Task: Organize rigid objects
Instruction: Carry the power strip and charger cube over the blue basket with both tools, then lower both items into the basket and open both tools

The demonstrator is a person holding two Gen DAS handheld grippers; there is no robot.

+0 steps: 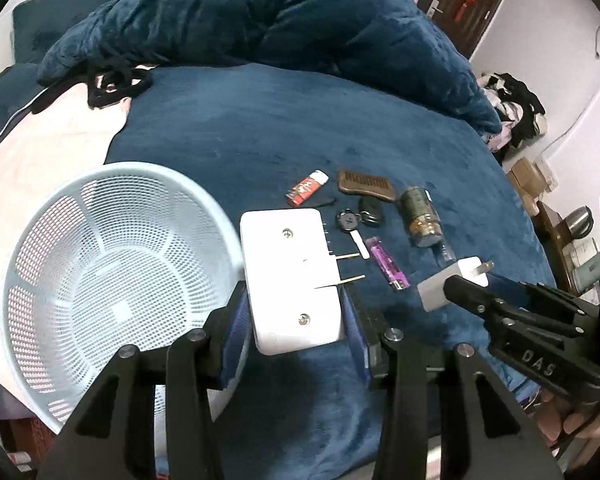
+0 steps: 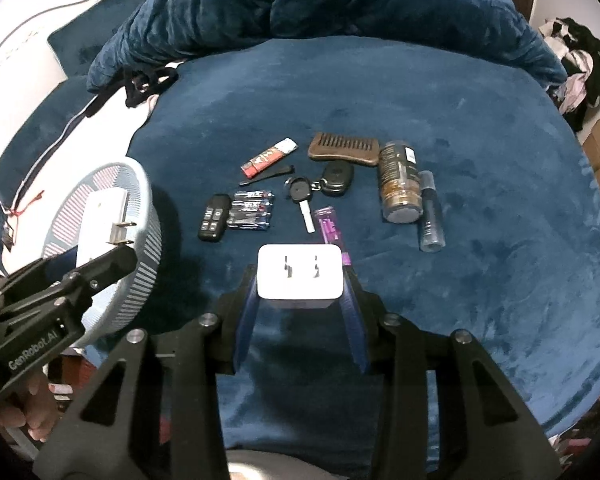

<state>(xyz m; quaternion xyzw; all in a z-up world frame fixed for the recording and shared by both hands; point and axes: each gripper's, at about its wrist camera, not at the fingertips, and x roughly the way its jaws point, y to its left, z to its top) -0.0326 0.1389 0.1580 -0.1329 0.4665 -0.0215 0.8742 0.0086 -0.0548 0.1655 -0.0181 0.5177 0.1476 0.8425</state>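
My left gripper [image 1: 296,312] is shut on a large white plug adapter [image 1: 290,276], held by the rim of a pale blue mesh basket [image 1: 40,216]; it also shows in the right wrist view [image 2: 102,224] above the basket [image 2: 148,256]. My right gripper [image 2: 300,288] is shut on a small white charger [image 2: 300,276], prongs forward, above the blue bed; the charger shows in the left view [image 1: 452,284]. On the bed lie a red lighter [image 2: 268,159], comb [image 2: 344,150], car keys [image 2: 320,184], purple lighter [image 2: 330,230], batteries [image 2: 252,210], black remote [image 2: 214,218], jar [image 2: 398,182] and tube [image 2: 430,212].
A rumpled blue duvet [image 2: 320,0] lies across the back of the bed. A pink sheet [image 1: 40,140] with a black cord is at the left. Clothes and boxes [image 1: 520,120] stand off the bed's right side.
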